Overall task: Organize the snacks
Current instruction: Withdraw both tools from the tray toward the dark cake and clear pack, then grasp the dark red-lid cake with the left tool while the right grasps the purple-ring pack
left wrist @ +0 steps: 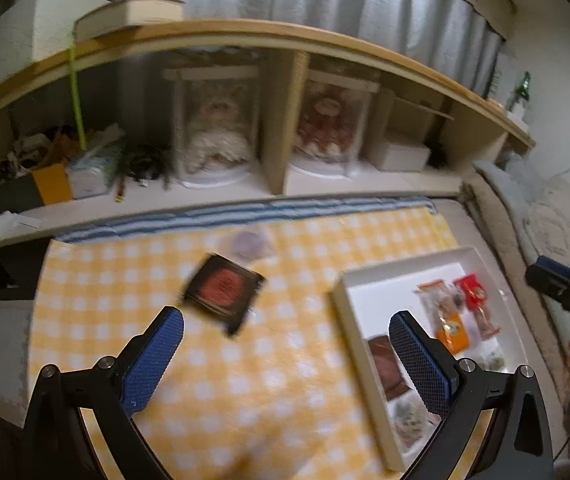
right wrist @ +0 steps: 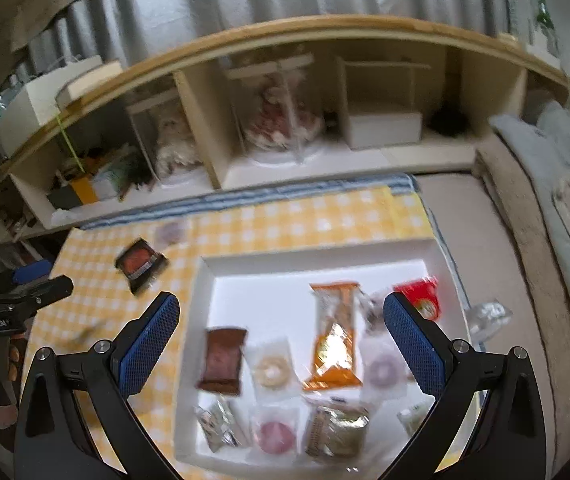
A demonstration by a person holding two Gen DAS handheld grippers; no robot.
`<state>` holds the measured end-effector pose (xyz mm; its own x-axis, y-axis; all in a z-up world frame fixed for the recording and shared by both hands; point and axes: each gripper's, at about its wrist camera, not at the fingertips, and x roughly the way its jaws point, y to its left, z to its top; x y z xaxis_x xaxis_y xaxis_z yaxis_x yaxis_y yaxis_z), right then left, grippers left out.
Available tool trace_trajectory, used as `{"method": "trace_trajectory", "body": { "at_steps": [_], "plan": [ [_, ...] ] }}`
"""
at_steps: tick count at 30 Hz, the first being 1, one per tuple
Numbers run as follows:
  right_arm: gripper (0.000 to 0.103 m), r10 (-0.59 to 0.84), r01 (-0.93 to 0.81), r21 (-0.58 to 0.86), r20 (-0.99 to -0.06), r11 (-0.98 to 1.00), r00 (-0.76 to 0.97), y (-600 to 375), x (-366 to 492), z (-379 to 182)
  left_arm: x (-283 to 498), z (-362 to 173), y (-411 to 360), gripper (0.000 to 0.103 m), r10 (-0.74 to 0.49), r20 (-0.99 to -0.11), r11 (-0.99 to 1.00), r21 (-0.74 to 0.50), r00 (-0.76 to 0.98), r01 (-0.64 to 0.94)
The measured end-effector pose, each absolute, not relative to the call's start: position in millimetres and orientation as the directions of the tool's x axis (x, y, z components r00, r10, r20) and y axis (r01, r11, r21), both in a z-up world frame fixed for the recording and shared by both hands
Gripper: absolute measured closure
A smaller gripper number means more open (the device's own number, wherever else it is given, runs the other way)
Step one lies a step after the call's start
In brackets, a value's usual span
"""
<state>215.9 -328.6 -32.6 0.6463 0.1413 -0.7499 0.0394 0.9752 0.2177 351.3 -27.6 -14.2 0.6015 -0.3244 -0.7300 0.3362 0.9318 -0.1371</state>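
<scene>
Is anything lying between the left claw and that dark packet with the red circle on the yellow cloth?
Nothing visible. The left gripper is open, and only bare yellow checked cloth lies between it and the dark square snack packet with a red circle.

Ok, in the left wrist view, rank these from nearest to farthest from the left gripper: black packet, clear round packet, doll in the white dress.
1. Black packet, on the checked cloth just ahead of the left gripper.
2. Clear round packet, just behind it on the cloth.
3. Doll in the white dress, back on the shelf.

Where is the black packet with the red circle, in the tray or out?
Out. The black packet lies on the yellow checked cloth, left of the white tray and clear of its rim.
</scene>
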Motion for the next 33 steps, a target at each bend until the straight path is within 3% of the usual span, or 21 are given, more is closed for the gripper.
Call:
{"method": "trace_trajectory", "body": {
  "at_steps": [8,18,22,28,33],
  "plan": [
    [0.000,0.175,-0.044,0.197,-0.725,0.980,0.666,-291,272,-22,397,-22,1,0.000,-0.250,-0.738,0.958,-0.092,0.627,0.273],
    [0.000,0.238,-0.136,0.197,-0.735,0.971,0.635,-233,345,-41,483,-91,-36,0.000,-0.166,-0.813,0.984,-0.100,0.558,0.147],
    [0.000,0.240,-0.142,0.194,-0.756,0.971,0.610,-217,367,-57,507,-119,-61,0.000,-0.126,-0.836,0.986,-0.048,0.534,0.158],
    [0.000,0.267,-0.103,0.254,-0.789,0.962,0.553,-209,397,-88,526,-158,-91,0.000,0.024,-0.841,0.964,0.162,0.540,0.210],
    [0.000,0.258,-0.105,0.238,-0.814,0.965,0.521,-198,413,-105,517,-163,-82,0.000,0.019,-0.835,0.953,0.182,0.550,0.242]
  ]
}}
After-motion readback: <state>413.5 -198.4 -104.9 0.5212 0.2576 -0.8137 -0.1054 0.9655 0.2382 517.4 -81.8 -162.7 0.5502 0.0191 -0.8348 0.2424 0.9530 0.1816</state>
